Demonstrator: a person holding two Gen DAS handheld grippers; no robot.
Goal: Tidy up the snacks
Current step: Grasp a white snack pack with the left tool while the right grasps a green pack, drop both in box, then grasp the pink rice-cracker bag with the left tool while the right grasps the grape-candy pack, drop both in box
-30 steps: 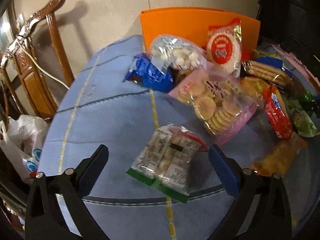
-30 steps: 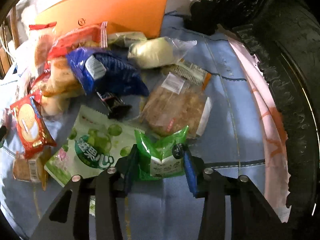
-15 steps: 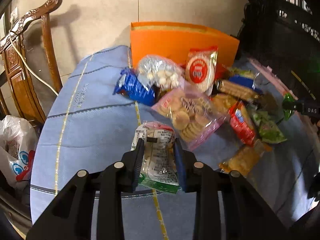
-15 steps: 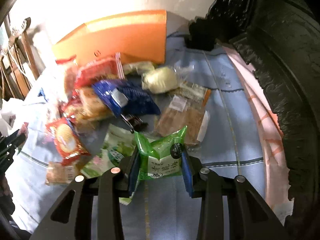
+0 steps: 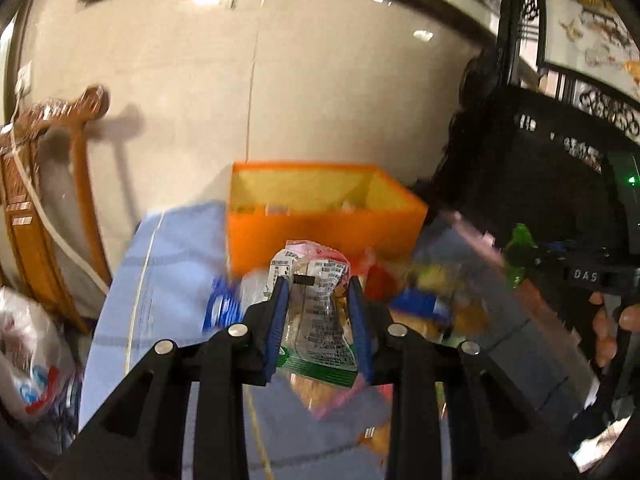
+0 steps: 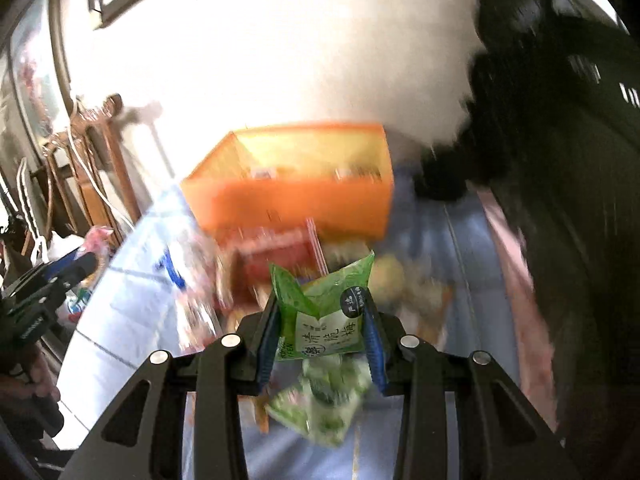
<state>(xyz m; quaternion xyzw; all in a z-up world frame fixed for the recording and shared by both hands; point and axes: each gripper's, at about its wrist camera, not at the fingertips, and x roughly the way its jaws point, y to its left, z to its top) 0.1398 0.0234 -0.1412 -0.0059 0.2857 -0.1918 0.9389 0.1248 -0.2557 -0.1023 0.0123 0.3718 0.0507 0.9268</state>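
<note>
The left gripper (image 5: 318, 322) has its blue-padded jaws pinching a clear crinkly snack packet with a green bottom edge and printed label (image 5: 316, 312), held low in the centre of the left wrist view, above the table. In the right wrist view the right gripper (image 6: 320, 334) likewise clamps a bright green plastic pouch with a white label panel (image 6: 324, 320) at lower centre. Behind both packets, in mid-frame, stands the open orange rectangular box (image 5: 320, 236), its yellowish inside visible, on the pale blue striped tablecloth (image 5: 172, 264).

Both packets are soft film squeezed at their middles, so either could slide out of the pads if swung quickly, landing back among the loose snacks. As both grippers seem aimed at the same box, they could knock together over its opening, or a packet could catch on the near wall and fall outside.

The heap of remaining snacks (image 5: 424, 300) between packets and box is heavily blurred; individual items cannot be told apart. What lies in the box is mostly hidden behind its front wall. The right wrist view's wall is washed out white.
</note>
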